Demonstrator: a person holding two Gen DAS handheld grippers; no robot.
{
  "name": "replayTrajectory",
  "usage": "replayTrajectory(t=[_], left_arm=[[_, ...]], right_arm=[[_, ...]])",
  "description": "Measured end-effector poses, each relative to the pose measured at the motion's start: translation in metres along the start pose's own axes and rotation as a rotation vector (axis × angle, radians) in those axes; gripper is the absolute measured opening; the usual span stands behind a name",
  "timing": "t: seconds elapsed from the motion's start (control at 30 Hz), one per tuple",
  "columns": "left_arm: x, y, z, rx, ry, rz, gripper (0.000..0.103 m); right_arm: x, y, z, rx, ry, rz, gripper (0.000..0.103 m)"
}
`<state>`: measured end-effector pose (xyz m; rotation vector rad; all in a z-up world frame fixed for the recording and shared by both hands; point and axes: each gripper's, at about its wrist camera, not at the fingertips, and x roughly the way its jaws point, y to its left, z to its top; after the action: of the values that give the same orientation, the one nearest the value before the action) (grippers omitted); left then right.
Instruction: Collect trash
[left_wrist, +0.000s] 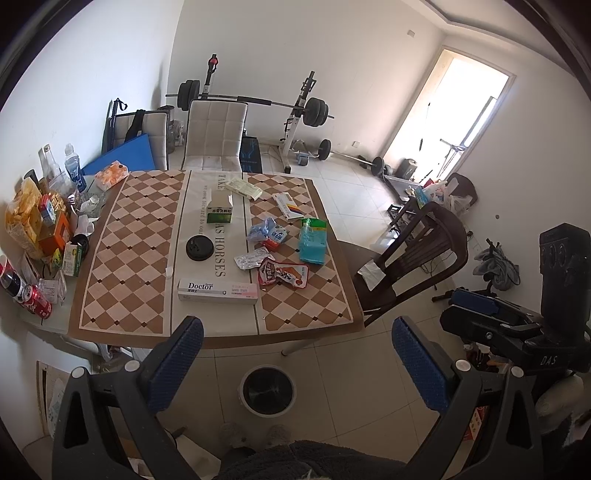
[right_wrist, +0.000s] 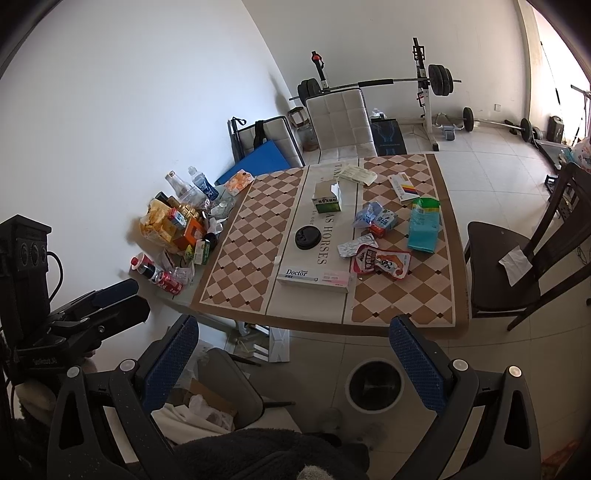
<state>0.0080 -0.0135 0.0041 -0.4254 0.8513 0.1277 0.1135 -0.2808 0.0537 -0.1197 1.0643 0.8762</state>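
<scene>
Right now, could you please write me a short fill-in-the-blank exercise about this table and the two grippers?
1. The left gripper and the right gripper both hold ____.
2. The round bin stands on the ____.
3. The white box at the table's near edge reads ____.
4. The round lid on the table is ____ in colour.

Missing words: nothing; floor; Doctor; black

Scattered flat on the checkered table: Doctor toothpaste box (left_wrist: 218, 291), red snack pouch (left_wrist: 282, 275), crumpled foil blister (left_wrist: 253, 258), black cup lid (left_wrist: 199, 248); round bin (left_wrist: 267, 391) on the floor below.
</scene>
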Motion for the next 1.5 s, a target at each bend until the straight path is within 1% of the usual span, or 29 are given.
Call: replayTrajectory(t=[0.33, 0.4, 0.97, 1.0, 1.07, 1.1, 1.13, 1.17, 1.2, 1.27, 1.37, 1.4, 1.47, 1.5], left_arm=[[0.000, 0.001, 0.000, 0.000, -0.001, -0.001, 0.103], [0.000, 0.000, 0.000, -0.001, -0.002, 0.000, 0.103], [0.002, -0.004, 0.002, 0.006, 0.000, -0.005, 0.103], [0.003, -0.006, 0.005, 0.011, 0.001, 0.010, 0.103], [0.008, -0.006, 0.008, 0.036, -0.016, 0.114, 0.103], [0.014, -0.004, 0.010, 0.051, -0.026, 0.186, 0.103], [0.021, -0.001, 0.011, 0.062, -0.035, 0.239, 0.103], [0.030, 0.005, 0.012, 0.063, -0.033, 0.286, 0.103], [0.041, 0.013, 0.012, 0.053, -0.025, 0.315, 0.103], [0.066, 0.032, 0.014, 0.001, 0.003, 0.333, 0.103], [0.105, 0.061, 0.011, -0.101, 0.062, 0.378, 0.103], [0.121, 0.070, 0.008, -0.140, 0.095, 0.395, 0.103], [0.154, 0.088, 0.004, -0.229, 0.155, 0.393, 0.103], [0.167, 0.095, -0.001, -0.268, 0.182, 0.410, 0.103]], right_arm=[[0.001, -0.004, -0.001, 0.002, 0.001, 0.004, 0.103], [0.000, 0.003, 0.001, 0.000, 0.001, 0.005, 0.103], [0.001, 0.001, 0.000, 0.008, -0.001, 0.004, 0.103], [0.006, 0.002, -0.002, 0.013, -0.001, 0.004, 0.103], [0.006, 0.007, 0.000, 0.032, -0.002, -0.010, 0.103], [0.006, 0.011, 0.003, 0.045, -0.008, -0.024, 0.103], [0.007, 0.008, 0.003, 0.058, -0.013, -0.039, 0.103], [0.010, 0.003, 0.003, 0.076, -0.014, -0.059, 0.103], [0.014, -0.002, 0.004, 0.100, -0.013, -0.087, 0.103], [0.029, -0.014, 0.006, 0.144, -0.015, -0.130, 0.103], [0.059, -0.047, 0.011, 0.213, -0.004, -0.213, 0.103], [0.070, -0.057, 0.013, 0.236, 0.010, -0.237, 0.103], [0.093, -0.092, 0.021, 0.292, 0.024, -0.270, 0.103], [0.105, -0.107, 0.025, 0.308, 0.026, -0.293, 0.103]])
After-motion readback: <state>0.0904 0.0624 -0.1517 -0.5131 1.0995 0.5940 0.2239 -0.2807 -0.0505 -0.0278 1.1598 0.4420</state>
